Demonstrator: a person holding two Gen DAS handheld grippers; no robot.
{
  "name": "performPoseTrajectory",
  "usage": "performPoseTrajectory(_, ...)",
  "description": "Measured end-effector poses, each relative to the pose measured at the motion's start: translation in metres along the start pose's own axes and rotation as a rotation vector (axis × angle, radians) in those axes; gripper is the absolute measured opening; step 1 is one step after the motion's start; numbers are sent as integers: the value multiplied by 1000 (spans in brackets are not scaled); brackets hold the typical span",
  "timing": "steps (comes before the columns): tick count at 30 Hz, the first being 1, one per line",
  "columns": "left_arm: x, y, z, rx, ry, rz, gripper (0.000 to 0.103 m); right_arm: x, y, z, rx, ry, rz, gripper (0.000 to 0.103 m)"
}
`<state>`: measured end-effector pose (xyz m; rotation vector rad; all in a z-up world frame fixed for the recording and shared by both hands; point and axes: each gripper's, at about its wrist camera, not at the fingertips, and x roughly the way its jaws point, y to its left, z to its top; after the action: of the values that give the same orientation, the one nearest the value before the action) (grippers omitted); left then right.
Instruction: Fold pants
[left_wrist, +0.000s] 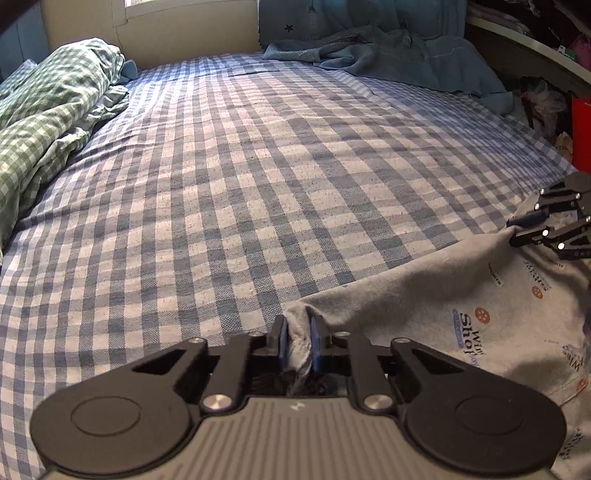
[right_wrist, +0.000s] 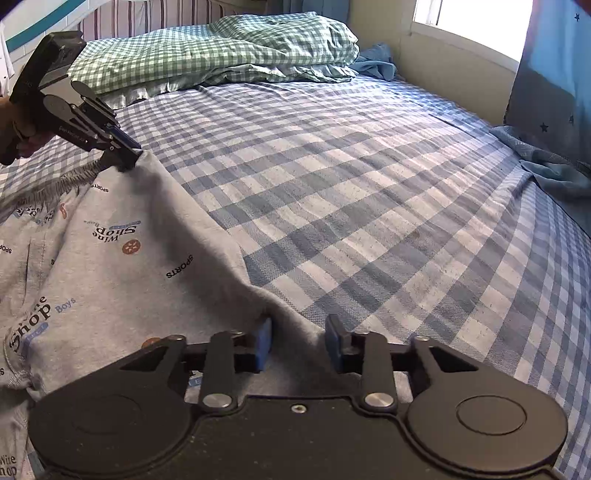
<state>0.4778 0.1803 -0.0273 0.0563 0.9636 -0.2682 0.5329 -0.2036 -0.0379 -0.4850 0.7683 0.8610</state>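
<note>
The left gripper has its blue pads pressed together on a bunched corner of the soft grey printed cotton pants. The right gripper has its pads spread apart, with a ridge of the same cloth lying between them — not pinched that I can see. The pants lie at about 8 o'clock in the right wrist view, on the near edge of the blue-and-white checked bed sheet. A green checked blanket sits at 11 o'clock. The pants look light and floppy, so they will sag — best to hold them at the corners and hems.
</note>
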Motion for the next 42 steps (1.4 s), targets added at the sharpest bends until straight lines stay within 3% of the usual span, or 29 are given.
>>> performPoseTrajectory(1, -2, 0, 0, -17, -5, -7, 10, 1, 3, 0, -10, 8, -3, 14)
performPoseTrajectory(4, -16, -9, 0, 2, -53, 3, 8, -5, 15, 2, -34, 3, -64, 6)
performPoseTrajectory(17, -97, -58, -22, 107, -233, 14, 6, -90, 67, -3, -72, -110, -260, 1)
performPoseTrajectory(24, -170, -111, -85, 256, -406, -16, 6, -178, 143, -50, -76, -247, -408, 1)
performPoseTrajectory(28, -189, -137, -140, 346, -441, -23, 6, -216, 211, -96, -76, -285, -485, 1)
performPoseTrajectory(32, -182, -157, -191, 412, -436, 21, 6, -215, 261, -141, -41, -251, -518, 1)
performPoseTrajectory(35, -173, -166, -213, 405, -427, 68, 6, -201, 278, -164, -5, -223, -534, 1)
performPoseTrajectory(42, -177, -175, -232, 521, -497, 162, 6, -193, 300, -165, 11, -276, -631, 1)
